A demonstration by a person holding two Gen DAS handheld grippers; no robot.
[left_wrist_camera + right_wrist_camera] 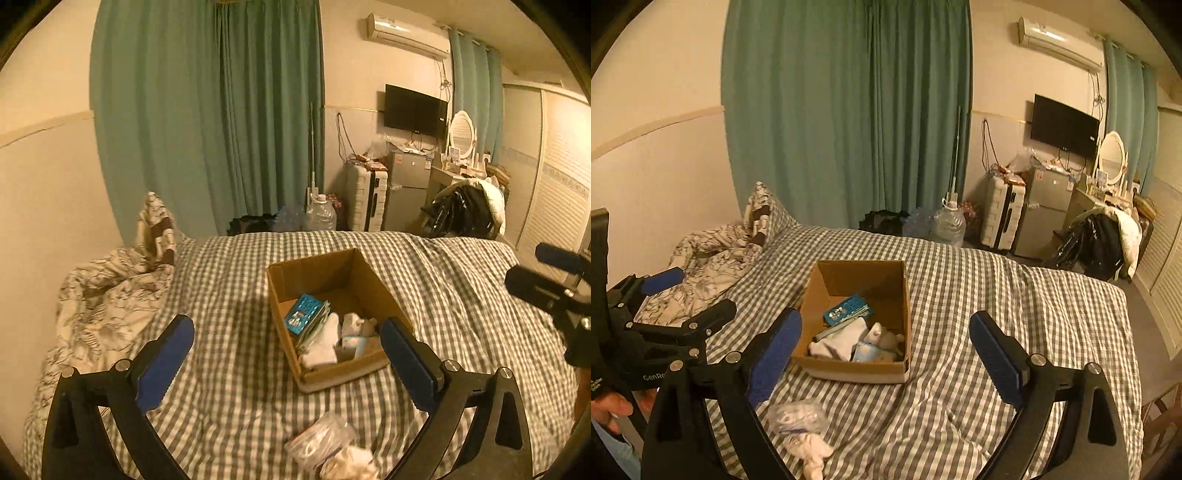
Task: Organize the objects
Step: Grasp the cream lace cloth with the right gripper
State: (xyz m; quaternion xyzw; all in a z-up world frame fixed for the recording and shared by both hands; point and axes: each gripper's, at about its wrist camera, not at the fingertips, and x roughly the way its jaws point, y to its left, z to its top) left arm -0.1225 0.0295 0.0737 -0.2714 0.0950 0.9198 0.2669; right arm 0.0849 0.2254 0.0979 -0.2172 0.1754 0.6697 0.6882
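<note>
I hold both grippers above a bed [424, 258] covered in a grey-and-white checked sheet, and both pairs of jaws are spread wide with nothing between them. My left gripper [286, 352] looks straight at an open cardboard box [343, 273] sitting on the sheet; its right finger overlaps the box's near right corner in the picture, though I cannot tell whether it touches. Inside the box lie a blue card with small round pieces [304, 314], a white sock [325, 341] leaning against it, and a small pale soft toy [356, 325] beside the sock. Nearer to me, on the sheet between my left fingers, lie a clear plastic bag [319, 439] with something white coiled inside and a pale crumpled thing [349, 467] touching it. From my right gripper [884, 356] the same box [862, 275] sits ahead and slightly left, its near left corner just behind my left finger, and the bag [798, 415] and pale thing [812, 452] lie low between the fingers, well apart from the box. My left gripper [687, 295] also shows at the left edge of that view, with my hand [611, 408] under it. A rumpled patterned quilt [110, 295] is bunched at the left side of the bed. Behind hang green curtains [207, 110].
</note>
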